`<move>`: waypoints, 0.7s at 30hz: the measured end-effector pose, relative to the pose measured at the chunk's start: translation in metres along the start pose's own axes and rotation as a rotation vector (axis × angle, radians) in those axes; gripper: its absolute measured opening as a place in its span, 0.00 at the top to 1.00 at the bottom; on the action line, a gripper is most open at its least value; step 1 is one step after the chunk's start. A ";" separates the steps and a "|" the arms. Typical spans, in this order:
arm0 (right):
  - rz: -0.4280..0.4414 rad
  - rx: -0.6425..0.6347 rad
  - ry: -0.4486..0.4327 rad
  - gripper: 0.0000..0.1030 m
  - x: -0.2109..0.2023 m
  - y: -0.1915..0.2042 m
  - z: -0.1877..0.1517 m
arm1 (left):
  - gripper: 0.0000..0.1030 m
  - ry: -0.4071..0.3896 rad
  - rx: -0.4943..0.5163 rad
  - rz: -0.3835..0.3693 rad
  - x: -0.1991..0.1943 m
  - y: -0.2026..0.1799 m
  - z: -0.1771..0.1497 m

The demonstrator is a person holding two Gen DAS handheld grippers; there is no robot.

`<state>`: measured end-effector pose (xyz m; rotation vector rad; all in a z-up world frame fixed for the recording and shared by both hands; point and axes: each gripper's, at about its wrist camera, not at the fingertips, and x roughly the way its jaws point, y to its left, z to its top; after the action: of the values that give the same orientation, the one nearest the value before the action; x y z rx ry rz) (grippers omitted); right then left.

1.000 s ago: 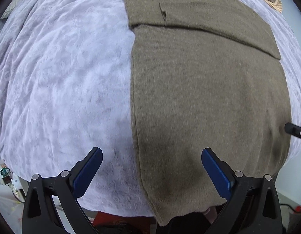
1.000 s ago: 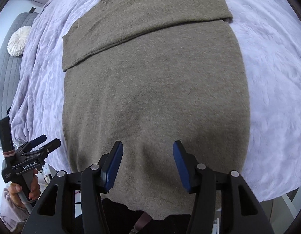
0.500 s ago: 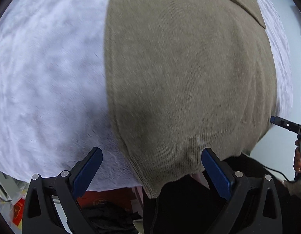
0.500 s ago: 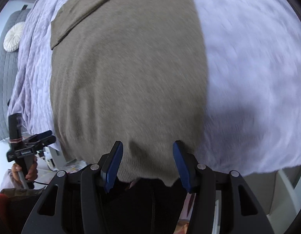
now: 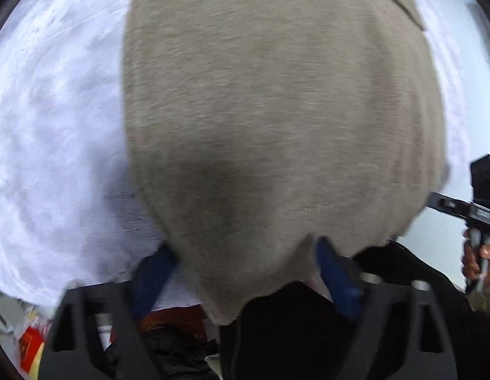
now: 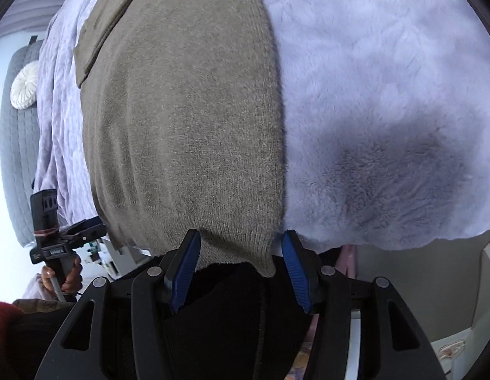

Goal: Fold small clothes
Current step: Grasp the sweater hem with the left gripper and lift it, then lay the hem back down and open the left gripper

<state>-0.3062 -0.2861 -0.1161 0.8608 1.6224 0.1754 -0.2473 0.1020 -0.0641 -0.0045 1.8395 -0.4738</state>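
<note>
The left gripper (image 5: pixel 245 272) tipped steeply down over the bed edge, its jaws closing around the olive sweater (image 5: pixel 276 110) hem lying on the lavender blanket (image 5: pixel 54 126). The right gripper (image 6: pixel 240 269), also angled down, straddled the hem's other corner with its jaws apart, not pinching.

Our left tool (image 5: pixel 243 280) is black plastic with two blue ribbed pads (image 5: pixel 338 280) on its fingers, blurred in its own camera. Our right tool (image 6: pixel 237 269) is built the same: broad black arms with triangular cut-outs, round silver screws (image 6: pixel 153 271) at the joints, and blue ribbed pads (image 6: pixel 294 269). Seen from the other side, each tool has a black pistol handle with white lettering (too small to read) and a boxy camera block (image 6: pixel 46 207) on top.
</note>
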 end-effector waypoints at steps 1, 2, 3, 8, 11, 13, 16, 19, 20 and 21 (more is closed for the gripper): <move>0.023 0.018 0.011 0.45 0.003 -0.002 0.000 | 0.48 0.000 -0.006 0.007 -0.001 0.003 0.000; 0.037 0.029 0.016 0.52 0.004 -0.001 -0.001 | 0.58 -0.002 -0.008 0.002 -0.004 0.007 0.000; 0.051 0.032 0.022 0.62 0.003 -0.003 -0.002 | 0.77 -0.003 -0.012 -0.019 -0.007 0.009 0.000; 0.203 0.032 -0.016 0.91 -0.013 0.007 -0.005 | 0.89 -0.055 -0.029 -0.170 -0.038 0.010 0.003; 0.305 0.020 -0.074 0.91 -0.030 0.021 0.002 | 0.89 -0.126 -0.021 -0.229 -0.065 0.006 0.014; 0.351 0.019 -0.121 0.91 -0.036 0.034 0.012 | 0.89 -0.168 -0.021 -0.246 -0.076 0.004 0.026; 0.398 0.019 -0.181 0.93 -0.043 0.047 0.036 | 0.89 -0.231 -0.037 -0.251 -0.087 0.005 0.051; 0.398 0.024 -0.221 0.93 -0.044 0.059 0.064 | 0.89 -0.282 -0.054 -0.216 -0.093 0.004 0.077; 0.387 0.030 -0.233 0.93 -0.043 0.062 0.073 | 0.89 -0.295 -0.063 -0.193 -0.092 0.004 0.085; 0.376 0.038 -0.240 0.93 -0.044 0.062 0.082 | 0.89 -0.306 -0.069 -0.167 -0.096 0.009 0.089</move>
<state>-0.2057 -0.2970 -0.0684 1.1664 1.2346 0.2924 -0.1327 0.1047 -0.0002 -0.2661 1.5595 -0.4963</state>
